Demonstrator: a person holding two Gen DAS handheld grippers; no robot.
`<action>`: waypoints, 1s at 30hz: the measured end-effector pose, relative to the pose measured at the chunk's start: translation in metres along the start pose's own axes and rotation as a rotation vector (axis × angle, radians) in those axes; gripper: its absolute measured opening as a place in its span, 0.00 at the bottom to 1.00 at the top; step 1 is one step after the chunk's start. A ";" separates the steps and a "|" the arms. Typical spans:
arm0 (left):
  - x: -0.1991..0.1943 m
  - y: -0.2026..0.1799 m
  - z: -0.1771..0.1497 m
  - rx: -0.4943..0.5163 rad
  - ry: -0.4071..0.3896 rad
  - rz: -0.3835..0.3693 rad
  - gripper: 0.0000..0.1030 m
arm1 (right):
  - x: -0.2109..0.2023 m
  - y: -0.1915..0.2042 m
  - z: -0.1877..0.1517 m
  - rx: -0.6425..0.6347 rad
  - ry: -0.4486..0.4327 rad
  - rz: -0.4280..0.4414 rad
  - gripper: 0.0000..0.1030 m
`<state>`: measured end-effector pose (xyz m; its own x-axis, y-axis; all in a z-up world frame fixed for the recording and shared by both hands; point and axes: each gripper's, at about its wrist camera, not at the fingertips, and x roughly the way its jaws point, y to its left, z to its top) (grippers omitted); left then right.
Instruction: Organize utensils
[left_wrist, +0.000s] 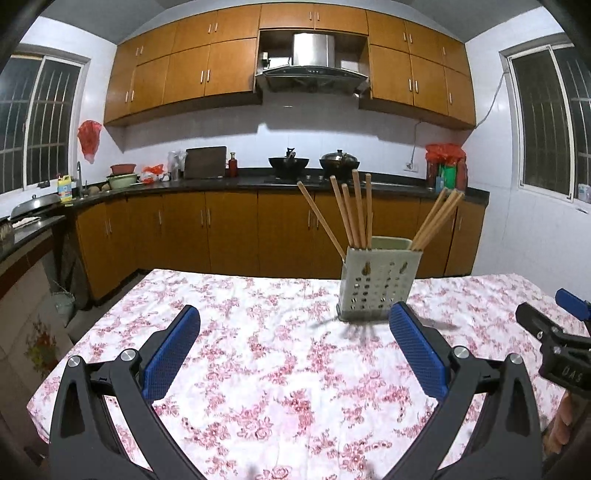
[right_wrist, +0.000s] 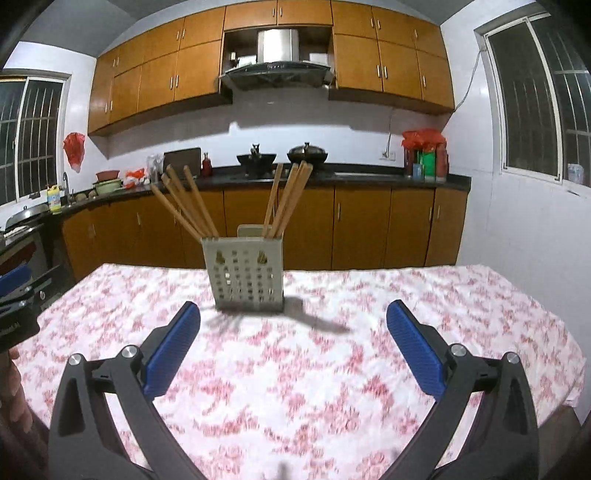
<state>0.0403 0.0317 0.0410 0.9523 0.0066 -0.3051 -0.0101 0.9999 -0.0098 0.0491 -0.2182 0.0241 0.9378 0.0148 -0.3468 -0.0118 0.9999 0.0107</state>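
A pale perforated utensil holder (left_wrist: 378, 284) (right_wrist: 245, 277) stands upright on the flowered tablecloth (left_wrist: 258, 369) (right_wrist: 443, 295). Several wooden chopsticks (left_wrist: 347, 210) (right_wrist: 184, 203) stick out of it in two fanned bunches. My left gripper (left_wrist: 294, 314) hangs open over the cloth with nothing between its blue pads (left_wrist: 170, 354); the holder is just ahead, near its right finger. My right gripper (right_wrist: 293, 308) is open and empty too, with the holder ahead near its left finger. Each gripper shows at the edge of the other's view: the right gripper (left_wrist: 569, 317), the left gripper (right_wrist: 14, 291).
Beyond the table runs a dark kitchen counter (left_wrist: 221, 182) with wooden cabinets, two woks (left_wrist: 288, 162), a cutting board and a sink at the left. The table's far edge (right_wrist: 369, 267) lies just behind the holder. A person's fingers show at the frame edges.
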 end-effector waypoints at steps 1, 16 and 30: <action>-0.001 -0.003 -0.002 0.012 0.000 0.006 0.98 | 0.000 0.001 -0.003 -0.001 0.007 -0.001 0.96; 0.004 -0.017 -0.033 0.062 0.074 0.017 0.98 | 0.009 0.002 -0.026 -0.001 0.074 -0.007 0.96; 0.010 -0.017 -0.043 0.046 0.119 0.010 0.98 | 0.014 -0.002 -0.031 0.011 0.106 -0.011 0.96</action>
<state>0.0372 0.0146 -0.0026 0.9091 0.0183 -0.4161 -0.0033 0.9993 0.0368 0.0512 -0.2195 -0.0092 0.8958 0.0047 -0.4444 0.0029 0.9999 0.0164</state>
